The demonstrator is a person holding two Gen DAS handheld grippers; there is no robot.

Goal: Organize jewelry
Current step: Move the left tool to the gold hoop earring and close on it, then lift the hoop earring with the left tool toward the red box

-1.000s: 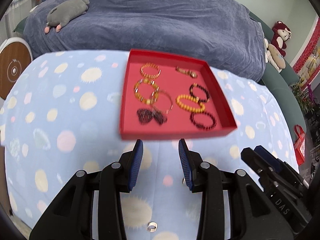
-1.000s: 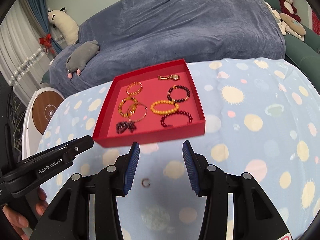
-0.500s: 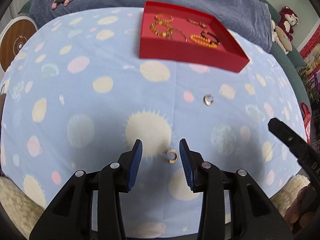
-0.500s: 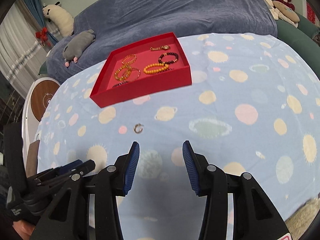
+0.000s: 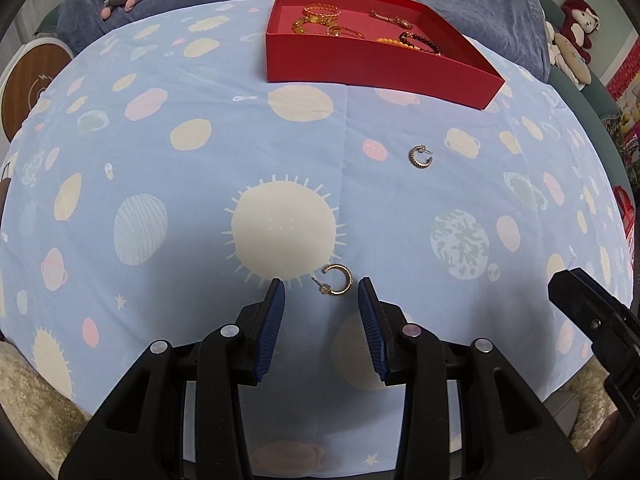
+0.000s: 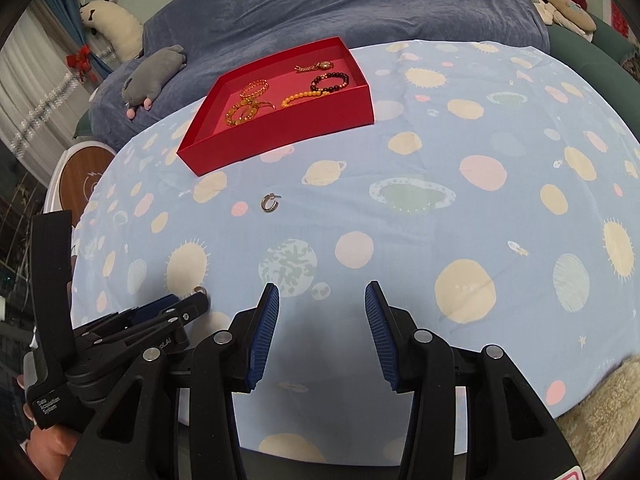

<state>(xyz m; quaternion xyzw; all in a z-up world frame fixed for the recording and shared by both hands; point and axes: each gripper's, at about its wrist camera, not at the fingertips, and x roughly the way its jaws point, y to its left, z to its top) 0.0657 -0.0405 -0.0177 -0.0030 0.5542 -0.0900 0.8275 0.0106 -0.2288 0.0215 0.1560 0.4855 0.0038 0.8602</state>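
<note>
Left wrist view: gold hoop earring [image 5: 337, 280] lies between the spread left gripper [image 5: 321, 295] tips, untouched.
Right gripper [image 6: 319, 295] also released, empty; second earring [image 5: 420, 157] upper right, red tray [image 5: 372, 65] above.

The tray [image 5: 376, 68] rests on the table [image 5: 160, 160], toward its far edge. Bracelets [image 5: 320, 11] and a chain [image 5: 390, 19] lie in the tray. Nearer than the tray, one earring [image 5: 421, 157] lies on the table, well apart from the tray wall. A second earring [image 5: 338, 280] lies nearer still, between the spread fingertips of the left gripper [image 5: 321, 286]. Beyond the tray, a sofa [image 6: 360, 4] stands behind the table; a plush toy [image 6: 154, 76] lies on it, left of the tray.
</note>
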